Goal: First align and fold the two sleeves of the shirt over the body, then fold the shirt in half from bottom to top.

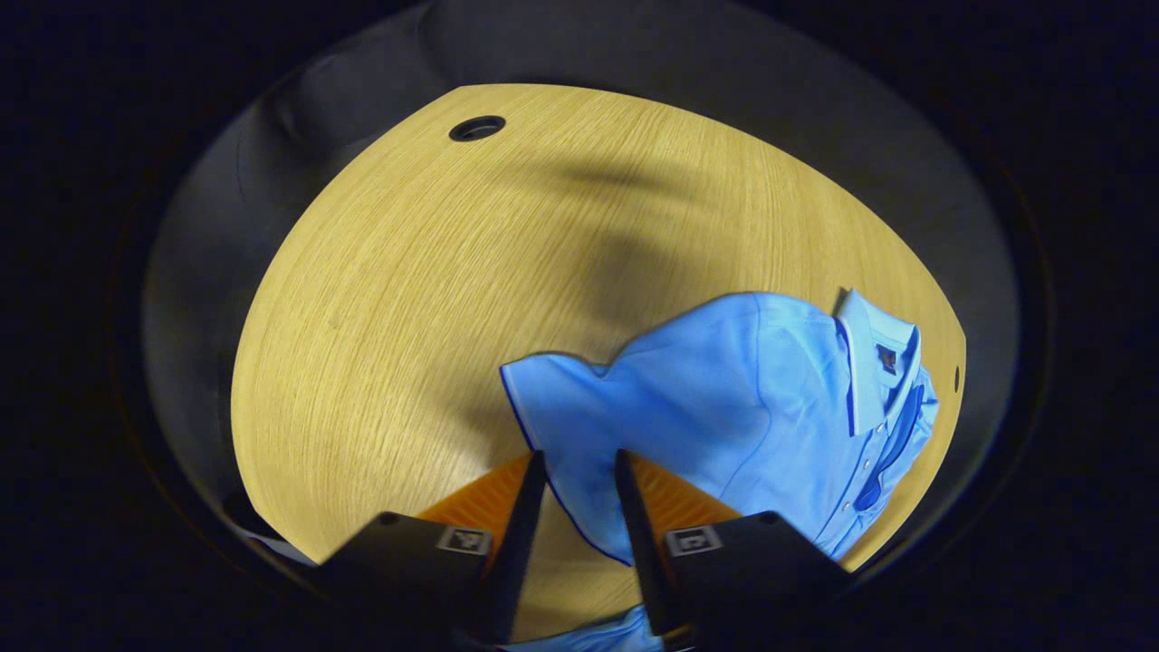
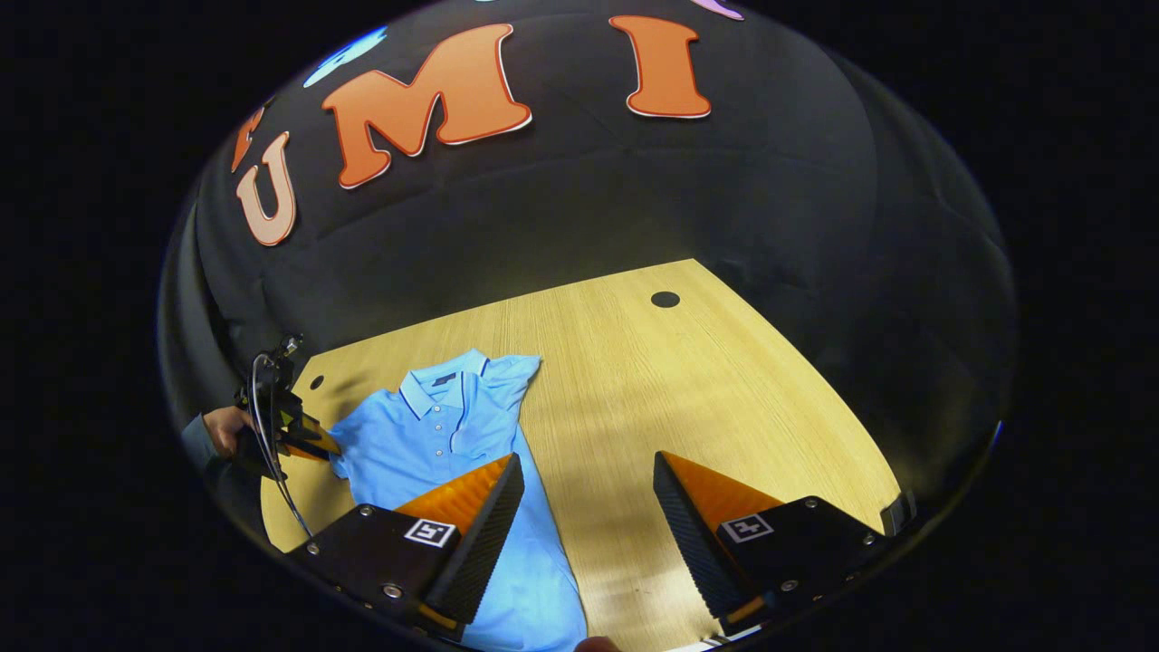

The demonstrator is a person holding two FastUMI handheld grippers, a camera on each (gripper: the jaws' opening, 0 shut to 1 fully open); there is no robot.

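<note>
My left gripper [image 1: 579,471] is half-closed astride the sleeve [image 1: 552,398] hem, not pinching yet; right gripper [image 2: 589,480] released. I'd pinch the hem, fold it across the shirt [image 2: 426,435], edges aligned w/ body.

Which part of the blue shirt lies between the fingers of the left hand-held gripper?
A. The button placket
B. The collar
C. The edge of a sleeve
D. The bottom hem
C: in the left gripper view, the sleeve edge runs down between the two fingers of the left hand-held gripper, while the collar and buttons lie far off to the side.
</note>
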